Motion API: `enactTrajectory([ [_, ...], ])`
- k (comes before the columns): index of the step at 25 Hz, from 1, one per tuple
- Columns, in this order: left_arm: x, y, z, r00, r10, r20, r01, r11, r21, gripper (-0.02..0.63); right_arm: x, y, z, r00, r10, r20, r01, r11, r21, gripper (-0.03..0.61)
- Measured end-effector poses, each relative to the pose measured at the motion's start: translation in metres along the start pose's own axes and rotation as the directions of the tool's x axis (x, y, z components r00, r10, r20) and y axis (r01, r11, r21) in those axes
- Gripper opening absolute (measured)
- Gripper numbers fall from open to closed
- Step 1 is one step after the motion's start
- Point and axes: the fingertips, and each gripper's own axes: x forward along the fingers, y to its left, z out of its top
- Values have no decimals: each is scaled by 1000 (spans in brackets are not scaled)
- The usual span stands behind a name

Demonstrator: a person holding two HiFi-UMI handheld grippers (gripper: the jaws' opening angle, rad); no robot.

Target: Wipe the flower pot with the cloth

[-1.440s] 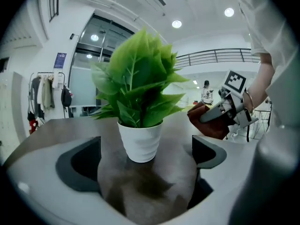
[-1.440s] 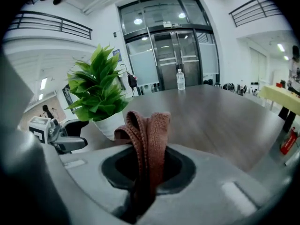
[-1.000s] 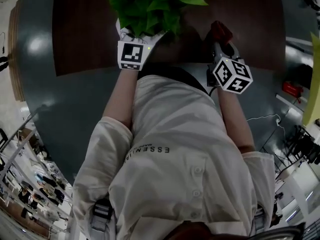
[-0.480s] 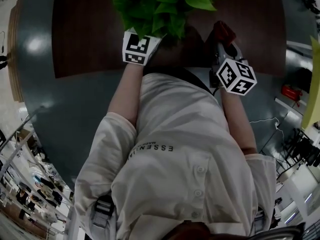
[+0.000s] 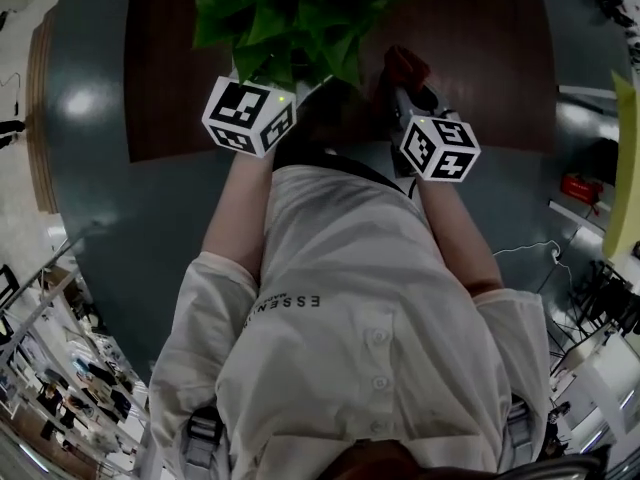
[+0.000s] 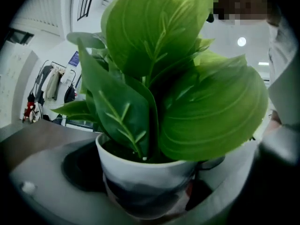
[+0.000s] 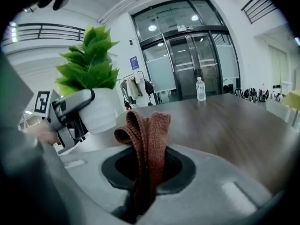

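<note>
The white flower pot (image 6: 140, 170) with its big green leaves (image 6: 187, 93) fills the left gripper view, sitting between the jaws of my left gripper (image 6: 150, 196). Those jaws have just been closing on the pot and now clasp it. In the right gripper view the same pot (image 7: 101, 109) hangs in the left gripper's fingers (image 7: 75, 102), clear of the table. My right gripper (image 7: 146, 172) is shut on a folded reddish-brown cloth (image 7: 147, 135), which stands up out of the jaws. From the head camera the cloth (image 5: 405, 65) is just right of the plant (image 5: 290, 13).
A dark wooden table (image 5: 480, 58) lies under both grippers, with grey floor around it. A water bottle (image 7: 200, 89) stands at the table's far edge. Glass doors (image 7: 187, 60) and a coat rack are behind it. My own white shirt fills the lower head view.
My left gripper has risen with the pot and rolled, its marker cube now larger and further left. The right gripper has shifted slightly left with the cloth.
</note>
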Motion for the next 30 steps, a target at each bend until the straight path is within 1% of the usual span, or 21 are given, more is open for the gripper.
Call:
enactTrajectory([
  [2, 1, -15, 37, 998, -52, 28, 53, 997, -55, 586, 2, 16, 16, 999, 35, 10, -35, 999, -8, 49],
  [4, 4, -30, 72, 994, -96, 58, 101, 991, -84, 588, 5, 33, 38, 997, 73, 35, -72, 997, -23, 49],
  [6, 9, -40, 100, 990, -117, 85, 123, 989, -80, 586, 9, 50, 58, 992, 107, 65, -105, 994, -41, 49],
  [7, 12, -42, 108, 989, -121, 90, 128, 989, -72, 586, 11, 57, 66, 989, 124, 78, -121, 992, -47, 49],
  [10, 21, -42, 109, 989, -121, 80, 125, 991, -54, 586, 15, 75, 87, 975, 184, 123, -178, 982, -56, 49],
  [12, 24, -42, 112, 989, -125, 84, 129, 991, -44, 586, 14, 89, 96, 965, 220, 146, -209, 974, -85, 49],
  [15, 23, -44, 123, 987, -122, 104, 126, 992, -29, 586, 10, 107, 98, 955, 253, 153, -231, 961, -149, 49],
  [19, 23, -47, 126, 986, -132, 102, 133, 991, -9, 586, 3, 120, 93, 948, 277, 155, -238, 943, -234, 49],
  [22, 28, -51, 125, 984, -150, 94, 152, 988, -13, 586, -3, 128, 84, 933, 336, 129, -292, 916, -275, 49],
  [24, 29, -50, 126, 983, -161, 91, 164, 986, -36, 586, -2, 133, 73, 927, 368, 73, -337, 902, -269, 49],
  [25, 29, -49, 127, 982, -165, 91, 170, 984, -49, 586, 0, 132, 67, 928, 369, 51, -347, 906, -243, 49],
  [26, 30, -49, 129, 981, -171, 91, 177, 982, -59, 586, 2, 128, 63, 933, 356, 42, -341, 917, -208, 49],
  [28, 33, -57, 131, 977, -194, 88, 200, 978, -64, 586, 6, 110, 66, 951, 304, 58, -294, 945, -142, 49],
  [30, 37, -73, 133, 969, -234, 83, 239, 969, -57, 586, 9, 89, 79, 966, 243, 93, -233, 967, -105, 49],
])
